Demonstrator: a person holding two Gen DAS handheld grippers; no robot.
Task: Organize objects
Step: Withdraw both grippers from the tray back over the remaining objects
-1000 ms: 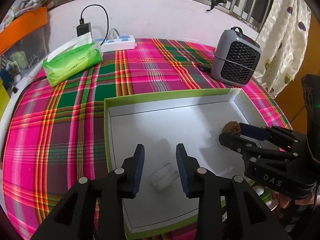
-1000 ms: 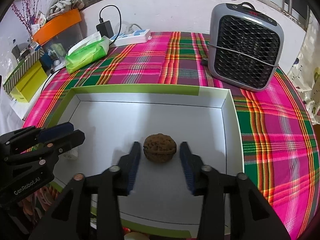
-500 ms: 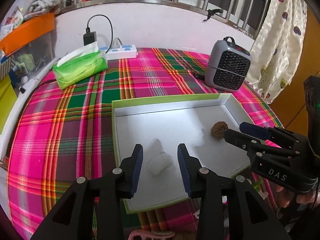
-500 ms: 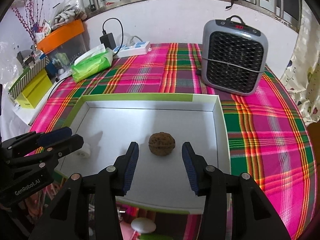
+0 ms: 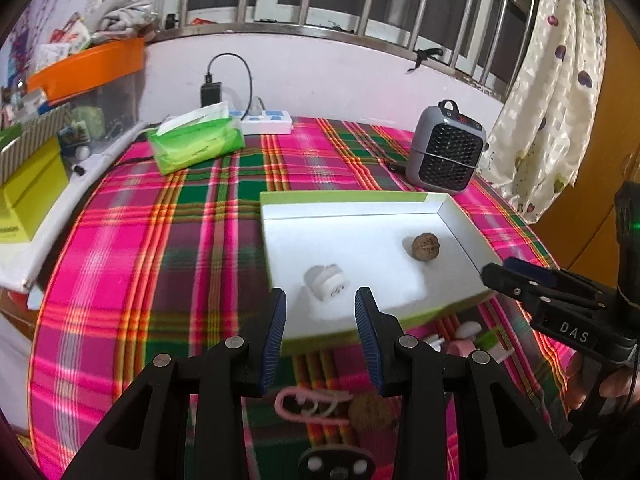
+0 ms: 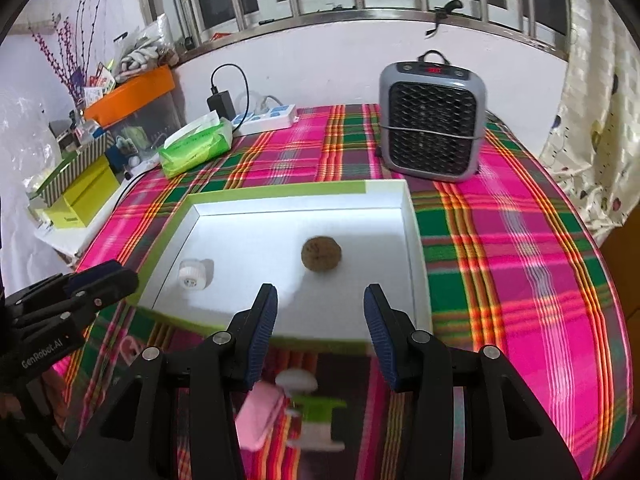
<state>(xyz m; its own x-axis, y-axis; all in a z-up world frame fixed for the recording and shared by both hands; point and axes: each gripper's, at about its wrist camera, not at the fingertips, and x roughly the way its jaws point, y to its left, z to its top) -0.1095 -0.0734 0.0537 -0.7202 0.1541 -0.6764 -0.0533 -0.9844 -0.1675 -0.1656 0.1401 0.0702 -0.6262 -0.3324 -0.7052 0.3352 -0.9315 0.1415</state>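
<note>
Covering the whole table in front of you is the plaid cloth (image 5: 168,264), pink and green, and everything else sits on it; on its middle lies the shallow white tray (image 5: 344,216) with the green rim, its far side towards the wall and its near edge just beyond your tools; at the far right, apart from the tray, stands the grey heater (image 6: 432,120), upright; at the far left lies the green tissue pack (image 5: 196,142), with a white power strip (image 5: 268,122) just beyond it against the wall.

Your left gripper (image 5: 320,300) hangs over the tray's near edge with its jaws apart and nothing between them; your right gripper (image 6: 318,296) sits likewise over the near edge further right, jaws spread wide and empty; each tool shows at the side of the other's view.

Inside the tray, on the right half, the walnut (image 6: 321,253) rests on the white floor, clear of every wall; on the left half lies the small white cap (image 6: 192,274), on its side, well apart from the walnut and near the tray's left wall.

Outside the tray, on the cloth near you, lie a second walnut (image 5: 370,412), a pink clip (image 5: 298,402) just left of it, and a blurred cluster of a pink block (image 6: 258,416), a green and white piece (image 6: 316,414) and a small white rounded thing (image 6: 296,380); what those last ones are you cannot tell from here.
</note>
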